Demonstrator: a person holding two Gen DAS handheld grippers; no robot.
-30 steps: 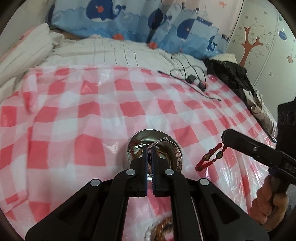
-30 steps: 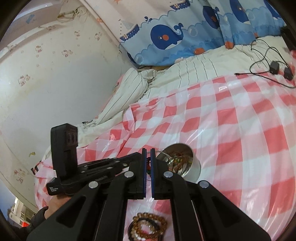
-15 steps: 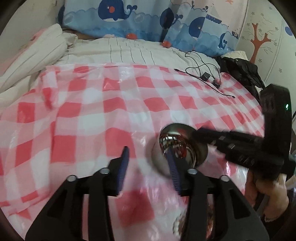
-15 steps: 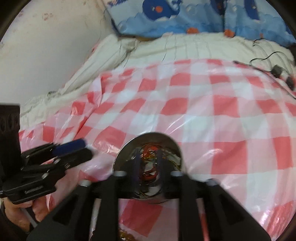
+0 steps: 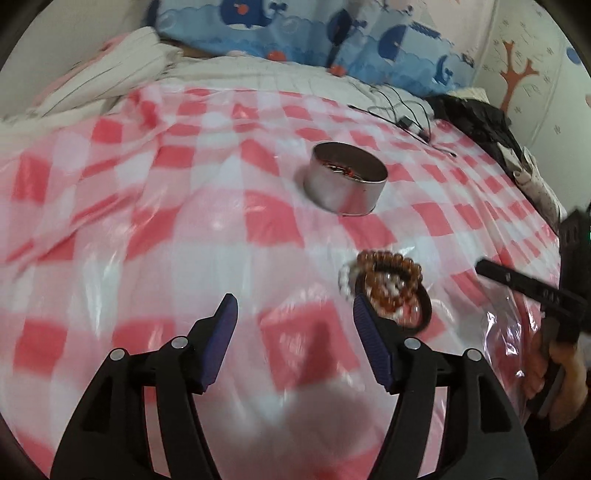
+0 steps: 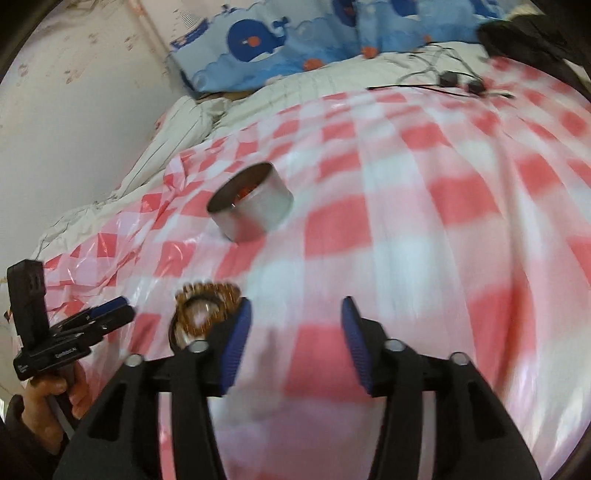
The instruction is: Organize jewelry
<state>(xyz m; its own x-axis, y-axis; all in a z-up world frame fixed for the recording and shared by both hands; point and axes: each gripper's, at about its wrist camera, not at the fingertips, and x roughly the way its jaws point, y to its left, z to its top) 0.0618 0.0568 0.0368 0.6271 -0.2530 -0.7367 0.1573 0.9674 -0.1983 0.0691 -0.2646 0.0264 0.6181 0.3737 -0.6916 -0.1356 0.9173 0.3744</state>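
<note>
now both claws opening, empty; bead bracelets [image 5: 388, 284] lie flat beside left gripper [image 5: 291, 317]; tin [image 5: 345, 179] upright

A red-and-white checked plastic sheet [image 5: 155, 229] covers most of the bed, glossy and creased, with folds bunched at its left edge. Beyond its far edge lies white bedding with thin dark stripes [image 5: 258, 79], rumpled at the far left. A blue curtain printed with whales [image 5: 332, 33] hangs along the far side. Thin black cables with small plugs [image 5: 406, 120] lie at the far right of the sheet. Just right of them sits a heap of dark fabric [image 5: 476, 118]. The right wall bears a tree sticker [image 5: 511, 77]; the left wall [image 6: 74, 110] is pale and faintly patterned.
</note>
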